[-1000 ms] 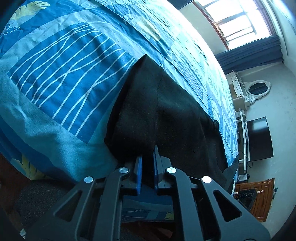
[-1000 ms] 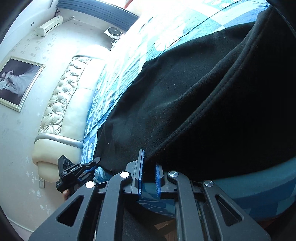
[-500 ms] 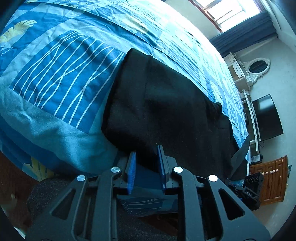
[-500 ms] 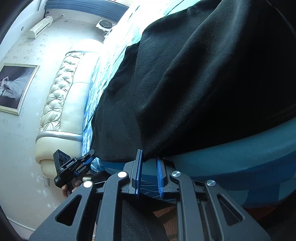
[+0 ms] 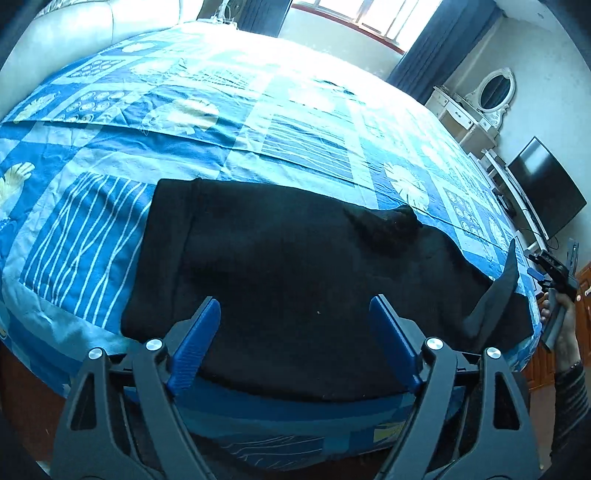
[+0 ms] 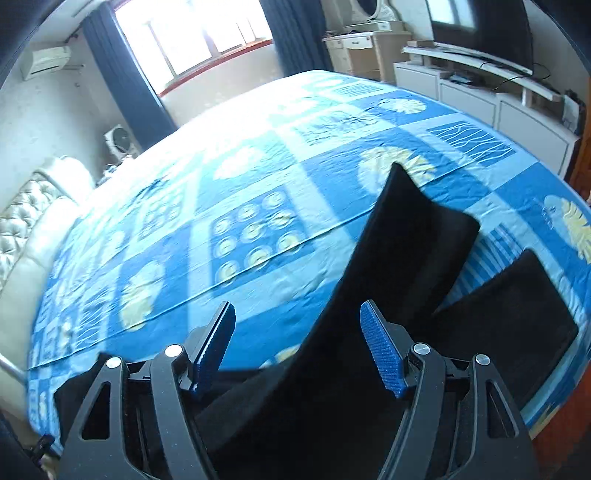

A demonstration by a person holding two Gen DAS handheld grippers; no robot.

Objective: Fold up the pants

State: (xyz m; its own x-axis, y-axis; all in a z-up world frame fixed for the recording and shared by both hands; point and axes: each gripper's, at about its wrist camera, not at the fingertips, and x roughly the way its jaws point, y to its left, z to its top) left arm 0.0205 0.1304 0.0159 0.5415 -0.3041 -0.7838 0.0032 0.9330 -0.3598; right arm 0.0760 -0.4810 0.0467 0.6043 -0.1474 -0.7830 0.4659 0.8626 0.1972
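Observation:
Black pants (image 5: 280,266) lie flat near the front edge of a bed with a blue patterned cover (image 5: 258,122). My left gripper (image 5: 295,328) is open and empty, held just above the near edge of the pants. In the right wrist view the two black legs (image 6: 413,251) spread apart across the cover (image 6: 221,192). My right gripper (image 6: 297,343) is open and empty above the pants' near end. The right gripper also shows in the left wrist view (image 5: 554,273) at the far right, beside a raised flap of the pants (image 5: 495,295).
A cream padded headboard (image 6: 22,229) stands at the left. A white dresser with an oval mirror (image 5: 476,107) and a TV (image 5: 546,188) on a white cabinet stand beyond the bed. A window with dark curtains (image 6: 192,33) is at the back.
Both grippers let go of the pants' edge, opened wide and pulled back and up. The pants now lie on the bed.

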